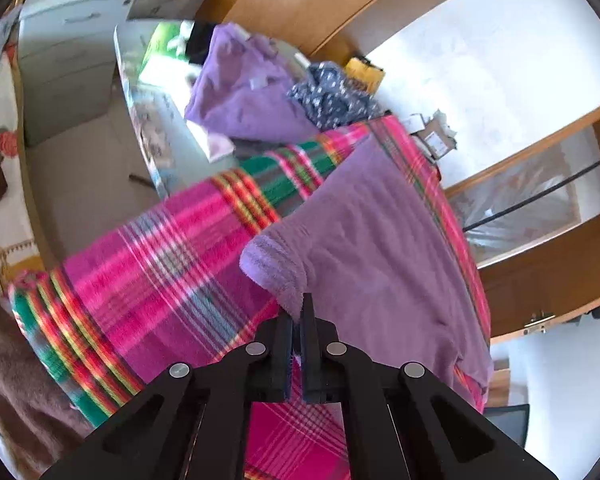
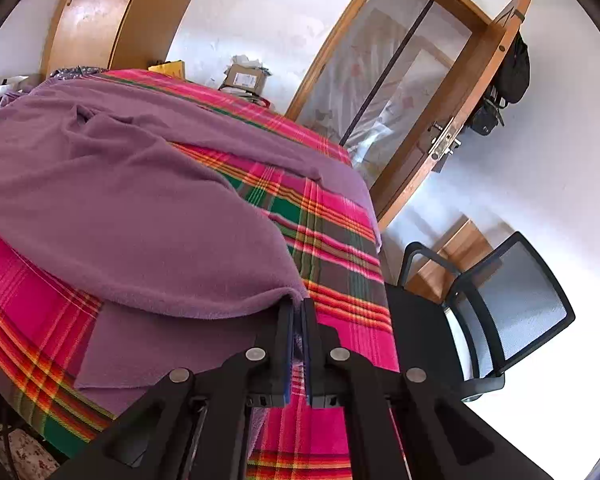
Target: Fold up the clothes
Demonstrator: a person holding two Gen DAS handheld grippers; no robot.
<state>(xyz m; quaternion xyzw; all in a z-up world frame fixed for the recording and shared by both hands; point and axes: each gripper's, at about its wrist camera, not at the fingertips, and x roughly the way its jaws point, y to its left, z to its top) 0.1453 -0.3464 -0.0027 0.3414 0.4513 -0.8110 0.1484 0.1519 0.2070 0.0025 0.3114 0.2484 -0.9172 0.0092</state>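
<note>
Both claws, left [image 1: 299, 312] and right [image 2: 299, 312], pinch the purple garment [image 1: 380, 232]; only the right view shows a chair [image 2: 512, 304].

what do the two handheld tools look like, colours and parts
Both match: the left tool and right tool are matte black with angular linkage arms, round silver pivot pins, and two flat parallel fingers lined with blue pads. No cables, markings, hands or sleeves show.
</note>
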